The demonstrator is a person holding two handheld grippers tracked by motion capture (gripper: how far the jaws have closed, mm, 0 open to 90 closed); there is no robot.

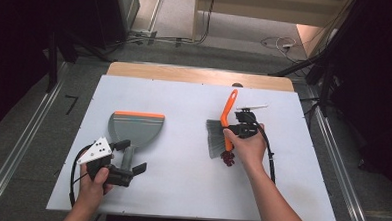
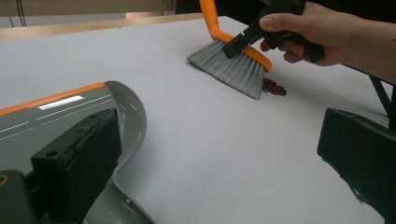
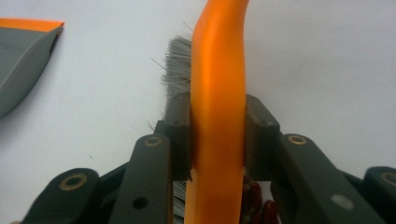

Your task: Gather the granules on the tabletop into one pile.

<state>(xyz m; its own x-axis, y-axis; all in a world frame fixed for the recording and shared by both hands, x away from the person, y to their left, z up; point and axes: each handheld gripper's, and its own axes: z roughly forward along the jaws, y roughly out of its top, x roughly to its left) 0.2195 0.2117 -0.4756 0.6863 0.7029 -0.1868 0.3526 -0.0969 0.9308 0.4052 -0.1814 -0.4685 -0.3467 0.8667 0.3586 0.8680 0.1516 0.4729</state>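
White table (image 1: 180, 190), person at its near edge with a gripper in each hand. Grey dustpan (image 1: 135, 129) with orange lip lies flat ahead of the left gripper (image 1: 130, 160), whose jaws stand wide on either side of the pan's handle, pads not pressing on it. Right gripper (image 1: 234, 129) is clamped on the orange back of the brush (image 1: 218, 136), bristles down on the table. Small dark red beans (image 1: 227, 158) sit just beside the bristles, below the right hand (image 1: 247, 145).

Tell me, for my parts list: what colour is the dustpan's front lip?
Orange, on the grey plastic dustpan; clearest in the high view.
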